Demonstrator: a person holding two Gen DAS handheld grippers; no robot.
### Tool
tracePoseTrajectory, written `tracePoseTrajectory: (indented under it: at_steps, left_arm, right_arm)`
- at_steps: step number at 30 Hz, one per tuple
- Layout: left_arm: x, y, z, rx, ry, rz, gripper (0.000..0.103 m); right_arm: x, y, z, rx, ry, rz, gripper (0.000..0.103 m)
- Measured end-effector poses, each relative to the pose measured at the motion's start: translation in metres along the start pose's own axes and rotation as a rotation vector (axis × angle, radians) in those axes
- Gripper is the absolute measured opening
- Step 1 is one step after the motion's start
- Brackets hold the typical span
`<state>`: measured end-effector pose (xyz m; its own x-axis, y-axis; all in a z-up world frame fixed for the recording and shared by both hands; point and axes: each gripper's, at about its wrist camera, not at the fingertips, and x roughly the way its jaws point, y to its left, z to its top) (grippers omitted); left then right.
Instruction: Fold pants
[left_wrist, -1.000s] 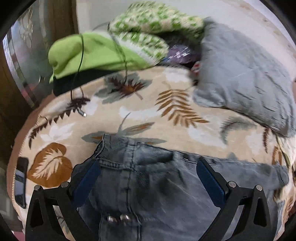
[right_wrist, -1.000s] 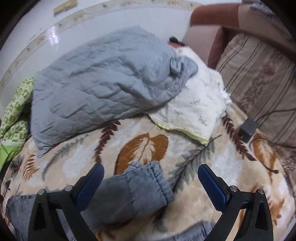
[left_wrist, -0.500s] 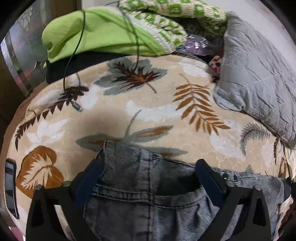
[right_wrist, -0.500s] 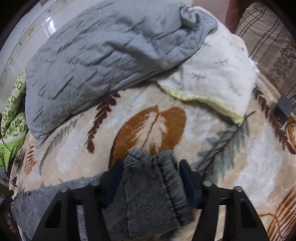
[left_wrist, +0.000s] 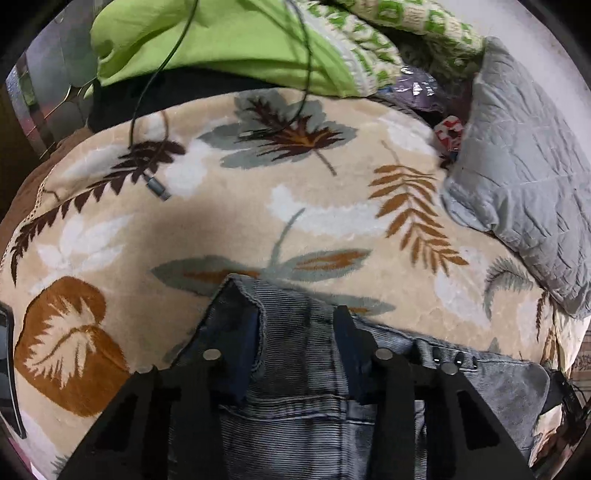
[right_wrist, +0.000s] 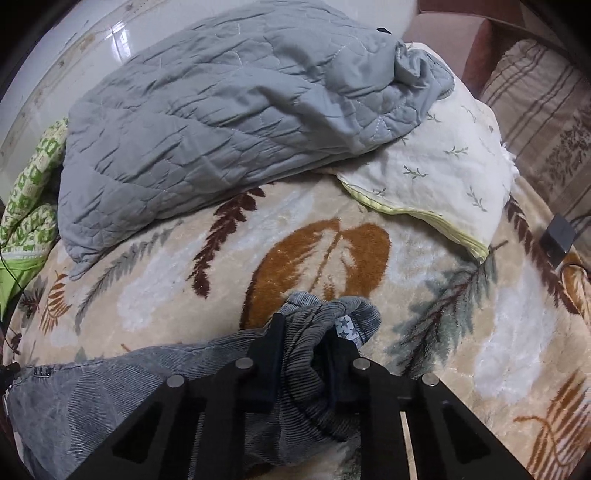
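Grey-blue denim pants (left_wrist: 299, 373) lie on a beige leaf-print blanket (left_wrist: 229, 221). In the left wrist view my left gripper (left_wrist: 291, 325) is shut on the waistband corner of the pants. In the right wrist view my right gripper (right_wrist: 304, 332) is shut on a bunched leg end of the pants (right_wrist: 317, 325), whose star-print lining shows. The rest of the pants (right_wrist: 103, 391) trails off to the left on the blanket (right_wrist: 424, 295).
A grey quilt (right_wrist: 229, 110) and a white pillow (right_wrist: 443, 177) lie behind. Green bedding (left_wrist: 221, 40) and a charging cable (left_wrist: 157, 184) lie at the far left. A charger block (right_wrist: 559, 232) and a phone (left_wrist: 7, 369) sit near the edges.
Both grippers have moved down onto the pants and closed from wide open, the left on the waistband corner, the right on the leg end, which is now bunched.
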<state>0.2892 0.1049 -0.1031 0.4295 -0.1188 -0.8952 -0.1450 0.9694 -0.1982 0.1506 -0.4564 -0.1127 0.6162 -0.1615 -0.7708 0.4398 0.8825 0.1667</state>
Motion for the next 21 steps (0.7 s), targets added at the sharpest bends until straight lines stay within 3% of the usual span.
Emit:
tracePoseTrajectory:
  at_steps: [6, 12, 16, 17, 18, 19, 21]
  left_arm:
    - [-0.004, 0.011, 0.003, -0.024, -0.001, -0.015, 0.036]
    - [0.013, 0.014, 0.001, -0.044, 0.067, -0.021, 0.036]
    - [0.013, 0.015, 0.000, -0.044, 0.052, -0.023, 0.035]
    - [0.013, 0.016, 0.000, -0.044, 0.044, -0.023, 0.030]
    - [0.013, 0.018, 0.000, -0.045, 0.033, -0.019, 0.014]
    - [0.014, 0.020, 0.000, -0.051, 0.031, -0.016, 0.005]
    - [0.014, 0.029, 0.000, -0.094, 0.023, -0.054, 0.005]
  right_arm:
    - [0.000, -0.010, 0.001, 0.047, 0.002, 0.028, 0.020]
    - [0.003, -0.013, -0.001, 0.064, 0.016, 0.045, 0.020]
    - [0.006, -0.016, -0.002, 0.092, 0.028, 0.064, 0.020]
    - [0.007, -0.017, -0.002, 0.095, 0.028, 0.065, 0.020]
    - [0.007, -0.017, -0.003, 0.099, 0.028, 0.066, 0.020]
    - [0.007, -0.017, -0.003, 0.101, 0.027, 0.068, 0.020]
    - [0.004, -0.017, -0.002, 0.107, 0.016, 0.076, 0.019]
